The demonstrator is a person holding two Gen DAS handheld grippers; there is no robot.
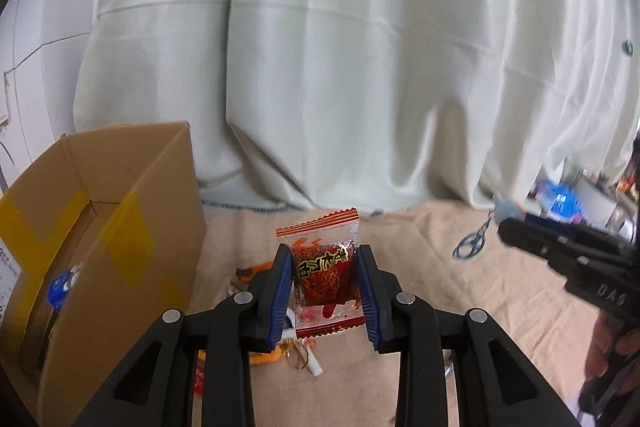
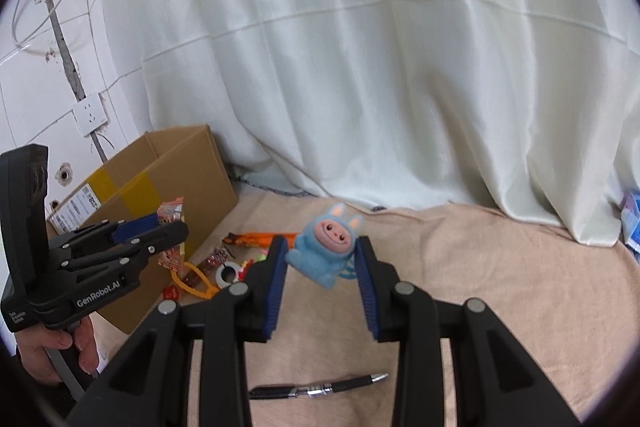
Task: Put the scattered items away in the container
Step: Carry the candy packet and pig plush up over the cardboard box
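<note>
Left tongs [image 1: 325, 285]: blue ribbed pads clamped on the two side edges of a glossy, crinkled snack packet [image 1: 323, 277], red with a transparent, zigzag-cut border; the packet hangs above the cloth. Right tongs [image 2: 322, 265]: identical pads clamped on a soft, matte blue plush toy [image 2: 322, 253] with a pink snout and short ears; a metal key ring [image 1: 472, 241] dangles from it on a chain.

Surface: a beige, slightly wrinkled cloth [image 2: 480, 287], whether over a tabletop or a bed cannot be told. Container: a corrugated cardboard box [image 2: 188, 179], open-topped, straight-edged, with yellow tape strips; it stands at 9 o'clock from the left tongs, just beside them, and holds at least one blue-labelled item [image 1: 60, 289].

Scattered pile [image 2: 216, 267]: orange wrappers, a white tape roll, an orange ring and small red pieces lie between the box wall and the tongs, at about 10 o'clock in the right wrist view. A slim black pen [image 2: 320, 387] with a chrome tip lies alone at 6 o'clock.

Free room: bare cloth from 1 to 4 o'clock. Far edge: a pale, satin-sheened curtain [image 2: 380, 67] in heavy vertical folds. A hand [image 2: 52, 351] grips the left handle.
</note>
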